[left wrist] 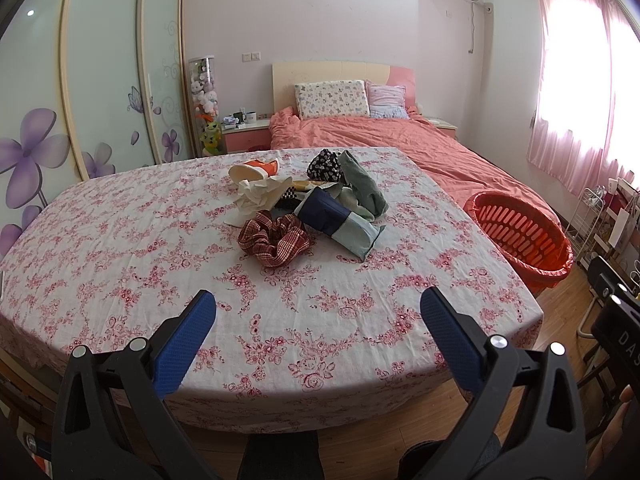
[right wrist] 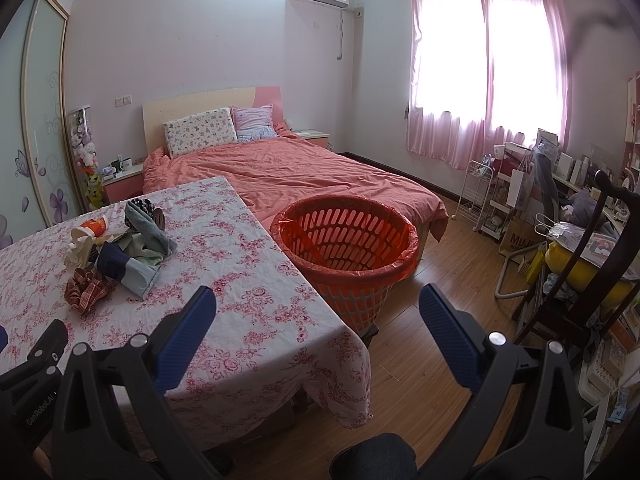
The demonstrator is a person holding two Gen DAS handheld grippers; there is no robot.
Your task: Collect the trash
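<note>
**Two Open Grippers, One Pile Waiting on the Table**

Two grippers hang over the near edge of a table (left wrist: 120, 240) with a pink flower cloth. The left gripper (left wrist: 318, 308) has its blue jaws spread wide with nothing between them. The right gripper (right wrist: 318, 304) is the same: jaws wide apart and empty.

The trash sits in a small pile far across the table, well apart from both grippers. A squashed paper cup (left wrist: 256, 172) with an orange band lies at the back. Crumpled white tissue (left wrist: 256, 198) is just beside it. A red checked scrunchie (left wrist: 274, 238) lies at the front of the pile. Next to it is a navy and pale blue cloth pouch (left wrist: 338, 220). A grey-green cloth (left wrist: 362, 186) and a black spotted cloth (left wrist: 324, 166) lean behind. Something black-and-white checked pokes out from under the pile, and most of it is hidden, so it is hard to say what it is.

An orange basket (right wrist: 348, 240) with an orange bag lining stands on the wood floor, just beside the table and in front of the bed (right wrist: 300, 172). The left view shows only part of it, cut off by the table edge. The right view shows the whole rim and lets you see inside. That view also shows a cluttered desk (right wrist: 580, 200) and a dark chair (right wrist: 600, 248) on the right, and a bit of the left gripper's black body in the bottom corner.
</note>
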